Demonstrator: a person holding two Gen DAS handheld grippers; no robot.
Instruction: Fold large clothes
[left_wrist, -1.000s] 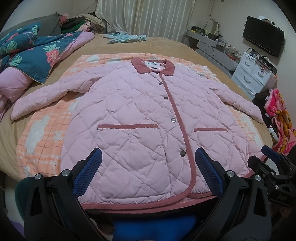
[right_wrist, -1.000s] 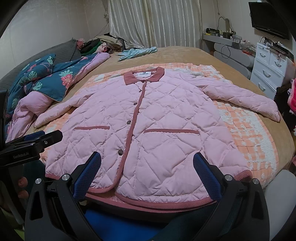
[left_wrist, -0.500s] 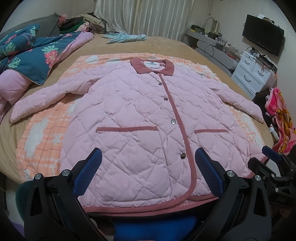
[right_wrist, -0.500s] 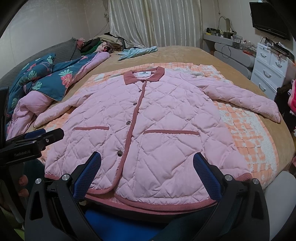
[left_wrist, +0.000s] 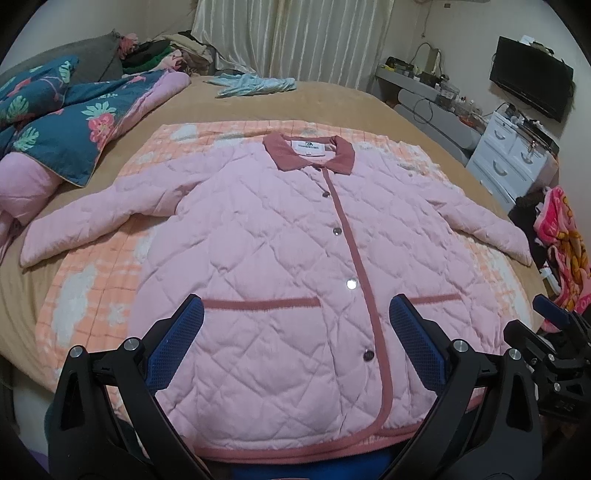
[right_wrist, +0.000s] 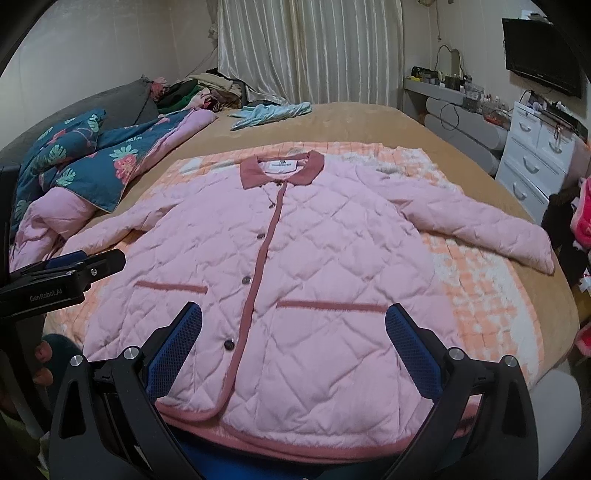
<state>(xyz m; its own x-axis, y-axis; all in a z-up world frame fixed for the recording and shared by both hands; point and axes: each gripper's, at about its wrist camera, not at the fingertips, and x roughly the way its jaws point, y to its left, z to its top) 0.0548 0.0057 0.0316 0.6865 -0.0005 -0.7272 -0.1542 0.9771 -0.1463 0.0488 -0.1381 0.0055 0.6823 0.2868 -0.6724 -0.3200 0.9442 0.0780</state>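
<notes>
Pink quilted jacket (left_wrist: 280, 266) lies flat and face up on an orange checked blanket (left_wrist: 85, 280) in the middle of the bed (left_wrist: 332, 99). Its dark pink collar (left_wrist: 310, 152) points to the far edge of the bed. Its hem (left_wrist: 295, 452) lies along the near edge, right in front of both tools. So the long way of the jacket runs from near to far. The two sleeves stick out to the sides.

The left hand-held gripper (left_wrist: 295, 350) is spread wide and holds nothing. It hangs just over the near hem, on the left half of the jacket. The right hand-held gripper (right_wrist: 293, 350) is spread wide too, and it is empty. It hangs over the hem on the right half.

The left sleeve (left_wrist: 92, 218) reaches toward the left edge of the bed, so the left tool is nearer to it. The right sleeve (right_wrist: 487, 229) reaches toward the right edge, nearer to the right tool. I think each tool should go out sideways to its own sleeve and fold it in.
</notes>
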